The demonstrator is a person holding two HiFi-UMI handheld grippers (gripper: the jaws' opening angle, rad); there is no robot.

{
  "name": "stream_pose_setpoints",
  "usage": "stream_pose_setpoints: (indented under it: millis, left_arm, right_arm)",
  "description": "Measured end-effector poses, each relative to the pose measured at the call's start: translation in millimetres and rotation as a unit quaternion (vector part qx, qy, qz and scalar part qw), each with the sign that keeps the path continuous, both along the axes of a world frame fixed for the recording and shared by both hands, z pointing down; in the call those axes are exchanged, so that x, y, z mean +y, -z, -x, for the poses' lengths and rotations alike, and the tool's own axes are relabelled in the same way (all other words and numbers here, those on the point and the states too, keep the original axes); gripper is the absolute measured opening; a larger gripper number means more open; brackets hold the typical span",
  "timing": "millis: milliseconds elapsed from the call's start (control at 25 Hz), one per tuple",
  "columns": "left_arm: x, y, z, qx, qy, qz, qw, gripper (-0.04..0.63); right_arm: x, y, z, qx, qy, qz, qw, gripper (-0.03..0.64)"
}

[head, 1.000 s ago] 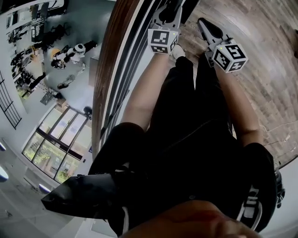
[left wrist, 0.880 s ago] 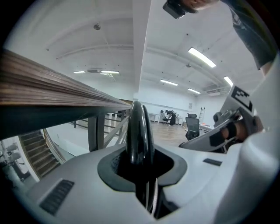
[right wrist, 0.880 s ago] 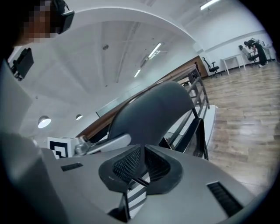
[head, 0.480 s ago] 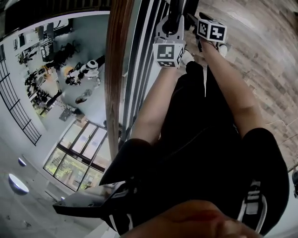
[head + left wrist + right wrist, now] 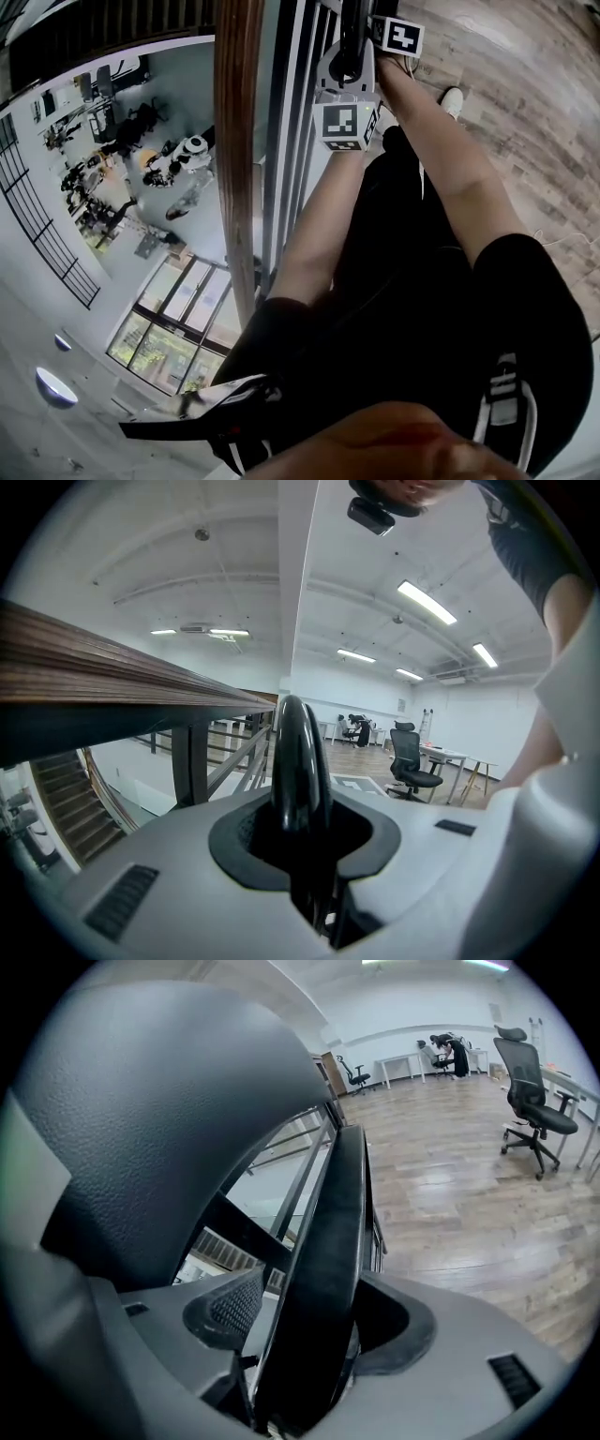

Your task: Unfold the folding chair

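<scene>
A wooden handrail (image 5: 234, 141) runs down the left side. Just right of it, the left gripper (image 5: 300, 832) is clamped on a black tube (image 5: 300, 752) of the folding chair (image 5: 159, 1119), which stands by the railing. The right gripper (image 5: 309, 1335) is opening, with a black chair bar (image 5: 328, 1241) between its jaws and its left pad clear of the bar

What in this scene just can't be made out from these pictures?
- Folding chair: never seen whole. The head view's top edge cuts it off. The left gripper clamps one part of it, and the right gripper's opening jaws straddle another.
- Folded or unfolded: cannot tell in any view.
- Figures on the lower floor: too small, head view.
</scene>
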State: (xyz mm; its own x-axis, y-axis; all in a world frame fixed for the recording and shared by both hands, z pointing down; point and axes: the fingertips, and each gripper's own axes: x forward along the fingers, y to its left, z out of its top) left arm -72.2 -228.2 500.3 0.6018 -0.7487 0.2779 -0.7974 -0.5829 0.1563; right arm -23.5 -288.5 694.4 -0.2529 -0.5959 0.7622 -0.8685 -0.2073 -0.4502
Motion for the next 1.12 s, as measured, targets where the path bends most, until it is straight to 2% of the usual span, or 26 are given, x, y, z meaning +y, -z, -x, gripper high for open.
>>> stream_pose_setpoints:
  millis: [200,280,400,520,680,880,1120]
  left_arm:
    - [-3,-1,0,0.0,-0.001,0.0,1.0,0.071]
    - [-3,0,1,0.003,-0.003,0.0,1.0,0.071]
    - [-3,3,5,0.007,-0.002,-0.001,1.0,0.071]
    - [-4,3,8,0.012,-0.001,0.0,0.9999,0.071]
    - [-4,3,10,0.014,-0.012,0.001,0.9998,0.069]
    - [5,-3,-11,0.009,-0.031,-0.003,0.9995,0.074]
    - [11,-12,-21,0.006,-0.021,-0.003,0.9998,0.071]
  right_arm:
    - [-1,-16,-6,0.004,-0.017,0.018,1.0,0.265]
    - [0,-13,-4,0.0,-0.01,0.013,1.0,0.196]
    - [3,-6,-5,-0.02,-0.022,0.013,0.999,0.181]
    - [10,-9,-11,-0.042,-0.026,0.018,0.999,0.175]
    - [17,-11,-32,-0.05,-0.019,-0.01,0.999,0.172]
    - [30,-18,-57,-0.078,-0.012,-0.022,0.997,0.172]
    - [54,-31,-95,-0.11,-0.02,-0.018,0.994,0.172]
